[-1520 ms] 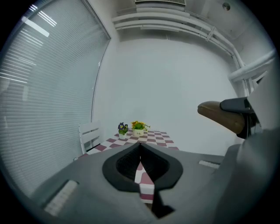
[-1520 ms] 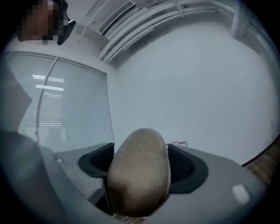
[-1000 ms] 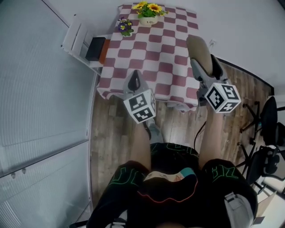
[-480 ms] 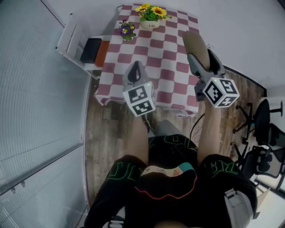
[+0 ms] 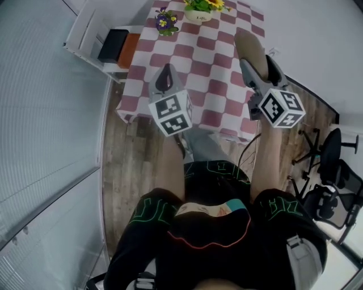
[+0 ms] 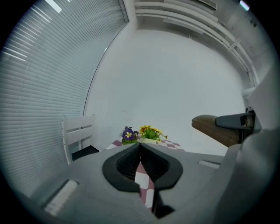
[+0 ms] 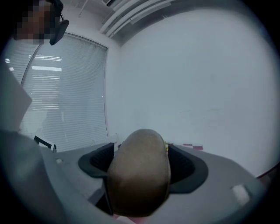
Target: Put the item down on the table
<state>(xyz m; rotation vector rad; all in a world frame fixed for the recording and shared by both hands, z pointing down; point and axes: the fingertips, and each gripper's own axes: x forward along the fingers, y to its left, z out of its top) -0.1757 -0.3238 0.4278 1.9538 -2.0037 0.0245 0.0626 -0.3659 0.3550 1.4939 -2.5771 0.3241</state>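
White-painted chair (image 5: 85, 33) stands at the upper left of the head view, just beside the counter (image 5: 195, 76), which is covered by a red-and-white checked cloth (image 5: 218, 62). At the counter's far end, top centre, sit two pots: purple flowers (image 5: 165, 21) and, to their right, yellow flowers (image 5: 202, 5). Left of centre, the left hand-held gripper (image 5: 166, 76) hangs over the near part of the cloth; its own view shows the jaws closed together with nothing between them. Right of centre, the right hand-held gripper (image 5: 256, 67) is clamped on the brown oblong item (image 5: 251, 50), which fills the gap between the jaws in that gripper's view. The left gripper view places the item at the right of frame, in the air and apart from the cloth. Assessment: the item is over the counter but not yet set down. Remaining work, as judged: lower it onto a bare patch of cloth, well clear of the flowers, then open the jaws. The rounded body may roll on release.
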